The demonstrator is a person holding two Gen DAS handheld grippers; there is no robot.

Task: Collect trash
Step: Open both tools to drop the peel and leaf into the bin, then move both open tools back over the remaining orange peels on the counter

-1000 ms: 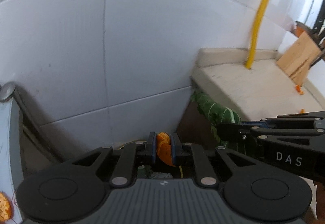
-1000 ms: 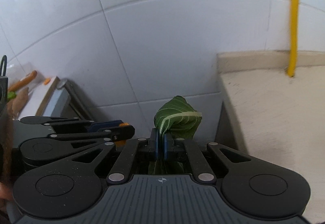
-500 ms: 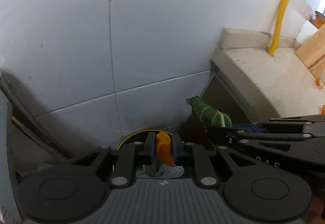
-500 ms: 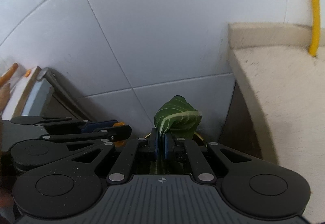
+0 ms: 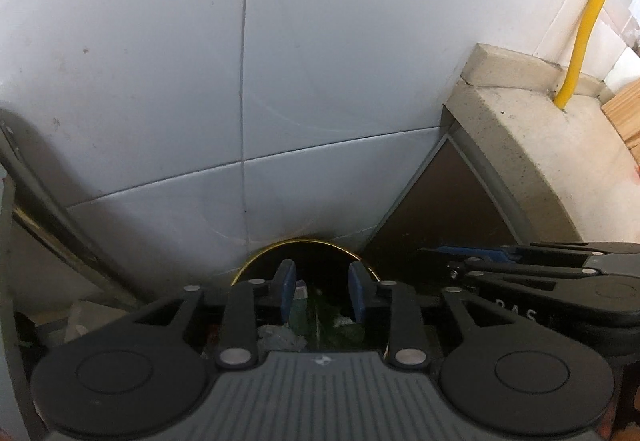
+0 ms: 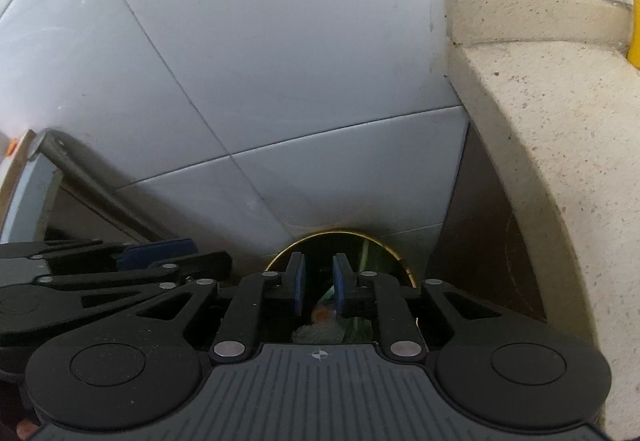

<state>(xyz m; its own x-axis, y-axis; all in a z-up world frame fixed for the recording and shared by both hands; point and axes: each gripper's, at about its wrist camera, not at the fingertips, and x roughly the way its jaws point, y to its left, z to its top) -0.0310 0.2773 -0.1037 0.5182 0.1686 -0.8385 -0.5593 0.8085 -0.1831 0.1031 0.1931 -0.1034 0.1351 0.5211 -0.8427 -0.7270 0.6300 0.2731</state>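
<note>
A: What changed on your side?

B: Both sets of fingers have let go. A second ago my left gripper [image 5: 322, 291] pinched an orange peel scrap and my right gripper [image 6: 319, 283] pinched a folded green leaf. Now the fingers on each are apart and opening further, with nothing between them.

A: Where did the scraps go?

B: Into the bin [image 5: 304, 243], I judge. Its gold rim arcs at twelve o'clock just past my left fingertips, tight against the tiled wall [image 5: 320, 81]. Below the fingers I see green leaf litter [image 5: 332, 325] and crumpled pale scraps. In the right wrist view an orange bit [image 6: 319, 313] lies among the rubbish at six o'clock of the fingers.

A: Both hands over the same bin?

B: Yes. The right gripper shows at three o'clock in my left view, and the bench [image 6: 560, 161] edge sits at two o'clock.

A: So this pair is done?

B: I reckon so. More trash may remain elsewhere; I cannot see from here.
</note>
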